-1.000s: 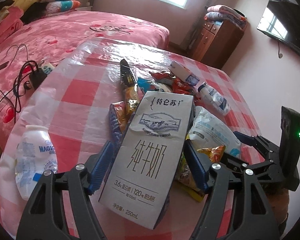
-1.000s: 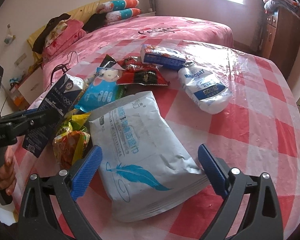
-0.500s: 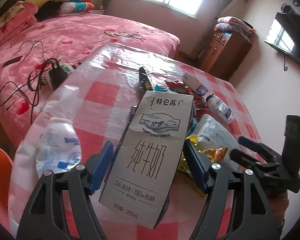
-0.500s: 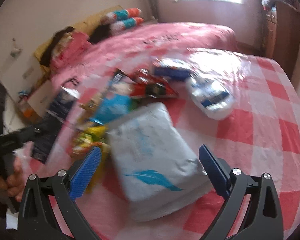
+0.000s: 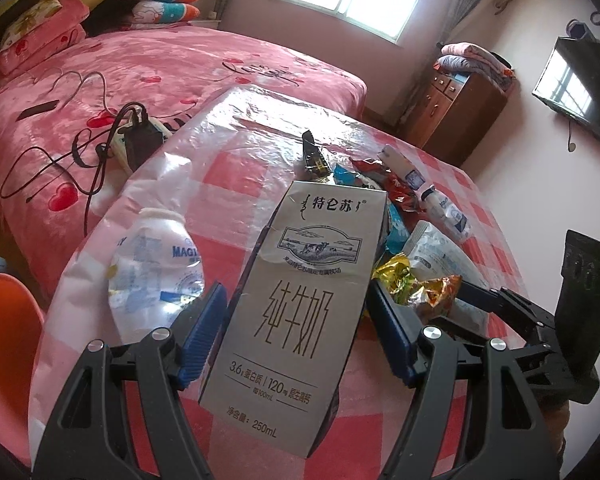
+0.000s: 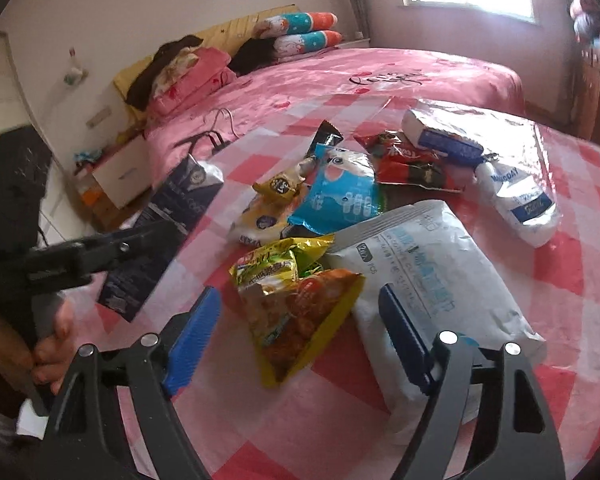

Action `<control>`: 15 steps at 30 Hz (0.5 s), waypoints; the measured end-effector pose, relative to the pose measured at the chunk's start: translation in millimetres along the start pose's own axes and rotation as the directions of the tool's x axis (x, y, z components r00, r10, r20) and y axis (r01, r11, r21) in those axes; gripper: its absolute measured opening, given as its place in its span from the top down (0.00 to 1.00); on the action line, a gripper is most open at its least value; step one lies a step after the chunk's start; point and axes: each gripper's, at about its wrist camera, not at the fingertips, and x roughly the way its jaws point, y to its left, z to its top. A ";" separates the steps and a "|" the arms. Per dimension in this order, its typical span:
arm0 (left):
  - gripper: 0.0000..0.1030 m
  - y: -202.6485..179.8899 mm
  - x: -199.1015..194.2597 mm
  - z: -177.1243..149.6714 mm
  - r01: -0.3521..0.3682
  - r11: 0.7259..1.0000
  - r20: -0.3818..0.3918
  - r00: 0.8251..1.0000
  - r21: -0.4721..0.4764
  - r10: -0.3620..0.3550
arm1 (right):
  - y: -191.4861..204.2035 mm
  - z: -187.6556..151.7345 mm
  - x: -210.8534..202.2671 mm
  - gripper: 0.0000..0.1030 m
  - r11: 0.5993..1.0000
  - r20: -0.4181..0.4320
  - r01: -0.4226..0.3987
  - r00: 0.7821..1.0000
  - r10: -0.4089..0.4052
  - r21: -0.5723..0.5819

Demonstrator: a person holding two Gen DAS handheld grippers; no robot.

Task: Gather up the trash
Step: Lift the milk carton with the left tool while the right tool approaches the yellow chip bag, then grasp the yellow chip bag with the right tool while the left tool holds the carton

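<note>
- Left claw (image 5: 296, 340) clenched on grey milk carton (image 5: 300, 300), held above the checked counter (image 5: 228, 172); carton hides part of the wrapper pile.
- Right claw (image 6: 300, 332) closing, pads clear of the yellow-orange snack bag (image 6: 300, 312) between them.
- White wipes pack (image 6: 432, 276) partly behind right pad.
- Crushed bottle (image 5: 156, 272) near counter edge.

the left gripper (image 5: 294, 336) angled downward, blue pads clamped on a held carton; the right gripper (image 6: 300, 336) tilted down too, jaws closing, pads pressing nothing.
</note>
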 end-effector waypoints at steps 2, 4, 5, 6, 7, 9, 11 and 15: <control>0.30 2.3 -2.7 -2.7 0.005 1.000 0.001 1.000 -0.001 -0.005 | 3.5 -0.8 4.9 0.31 1.000 -0.011 -0.001 1.000 0.001 0.004; 0.30 3.8 -5.0 -4.8 0.009 1.000 0.004 1.000 -0.002 -0.009 | 8.8 -1.1 10.4 0.33 1.000 -0.020 0.016 1.000 -0.016 -0.002; 0.30 5.9 -6.5 -5.9 0.012 1.000 0.005 1.000 -0.004 -0.012 | 11.1 -1.7 13.1 0.36 1.000 -0.028 0.025 0.999 -0.026 -0.008; 0.30 8.0 -8.2 -7.6 0.017 1.000 0.004 1.000 -0.007 -0.017 | 12.1 -3.0 16.7 0.42 0.999 -0.044 0.032 0.999 -0.032 -0.008; 0.30 9.8 -9.3 -8.6 0.020 1.000 0.004 1.000 -0.008 -0.020 | 13.3 -3.5 21.2 0.45 0.999 -0.061 0.036 0.997 -0.036 -0.009; 0.30 13.3 -12.0 -11.6 0.022 1.000 0.004 1.000 -0.007 -0.022 | 13.2 -3.8 20.3 0.47 0.999 -0.048 0.053 0.997 -0.053 -0.004; 0.30 17.2 -13.5 -13.5 0.027 1.000 0.000 1.000 -0.010 -0.027 | 10.0 -4.1 20.6 0.48 0.998 -0.049 0.057 0.997 -0.056 0.011; 0.30 23.7 -18.0 -18.0 0.048 0.999 -0.002 0.999 -0.016 -0.048 | 6.8 -5.2 17.8 0.55 0.998 -0.036 0.061 0.998 -0.060 0.029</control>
